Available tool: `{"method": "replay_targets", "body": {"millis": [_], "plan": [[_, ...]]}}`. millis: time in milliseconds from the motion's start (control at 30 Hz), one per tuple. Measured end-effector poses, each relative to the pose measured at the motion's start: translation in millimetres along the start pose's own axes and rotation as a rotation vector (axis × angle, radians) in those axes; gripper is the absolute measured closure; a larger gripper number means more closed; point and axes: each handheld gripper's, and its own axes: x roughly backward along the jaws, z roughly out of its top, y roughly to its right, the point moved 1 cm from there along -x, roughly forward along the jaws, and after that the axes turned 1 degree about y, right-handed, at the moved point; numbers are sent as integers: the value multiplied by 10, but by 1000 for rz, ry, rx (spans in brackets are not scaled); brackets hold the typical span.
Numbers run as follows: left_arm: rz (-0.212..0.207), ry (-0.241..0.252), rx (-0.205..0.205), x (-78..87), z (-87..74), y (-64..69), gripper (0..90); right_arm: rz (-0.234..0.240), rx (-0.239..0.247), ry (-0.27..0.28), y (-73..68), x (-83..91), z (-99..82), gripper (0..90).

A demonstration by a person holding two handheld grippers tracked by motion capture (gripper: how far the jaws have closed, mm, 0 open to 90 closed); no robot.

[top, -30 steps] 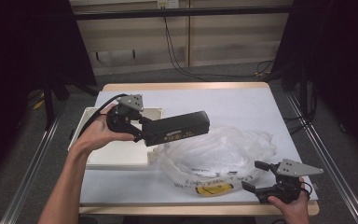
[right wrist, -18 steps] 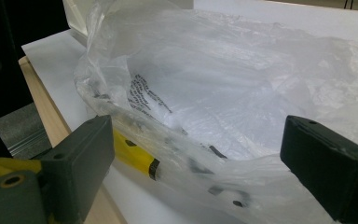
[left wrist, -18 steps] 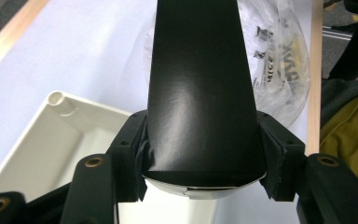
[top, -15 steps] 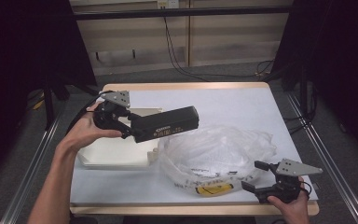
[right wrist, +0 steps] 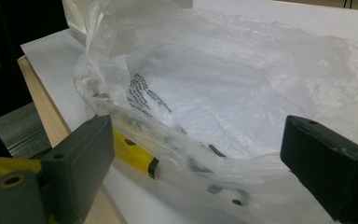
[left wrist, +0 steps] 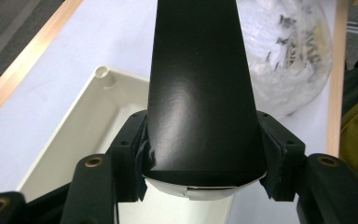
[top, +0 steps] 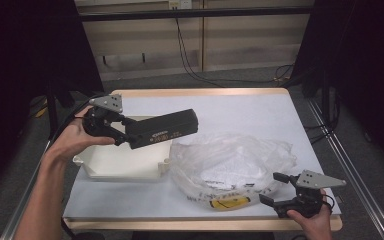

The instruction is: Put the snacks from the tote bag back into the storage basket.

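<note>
A long black box [top: 162, 129] hangs level over the left half of the table, and my left gripper [top: 130, 136] is shut on its near end. In the left gripper view both pads press the sides of the black box [left wrist: 200, 93], with the left gripper [left wrist: 200, 156] above a white tray [left wrist: 88, 116]. The white tray [top: 115, 165] lies below the box on the table. A crumpled clear plastic bag [top: 230, 165] with black print and a yellow label lies right of the tray. My right gripper [top: 270, 188] stands open at the bag's front right edge; the bag [right wrist: 214, 93] lies between and beyond the jaws of the right gripper [right wrist: 200, 158], untouched by its pads.
The white tabletop [top: 260, 115] has a wooden rim [top: 200, 224] close to the right gripper. Metal rails run along both sides of the table, with dark curtains behind. Cables lie on the floor past the far edge.
My left hand has carried the black box to the left and slightly up, over the tray's left part. The right gripper and the bag have stayed put.
</note>
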Motion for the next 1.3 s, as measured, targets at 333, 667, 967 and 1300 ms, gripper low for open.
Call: {"method": "replay_targets", "body": {"millis": [333, 667, 967, 1300], "plan": [[26, 33, 42, 30, -289, -142, 435, 5, 0, -3, -3, -2, -2, 90], [66, 29, 57, 172, -444, -248, 435, 6, -3, -5, -1, -5, -2, 90], [68, 25, 85, 199, -649, -340, 435, 12, 1, -3, -7, -22, 4, 87], [68, 5, 100, 85, -882, -390, 435, 16, -6, -1, -2, -38, 8, 86]]}}
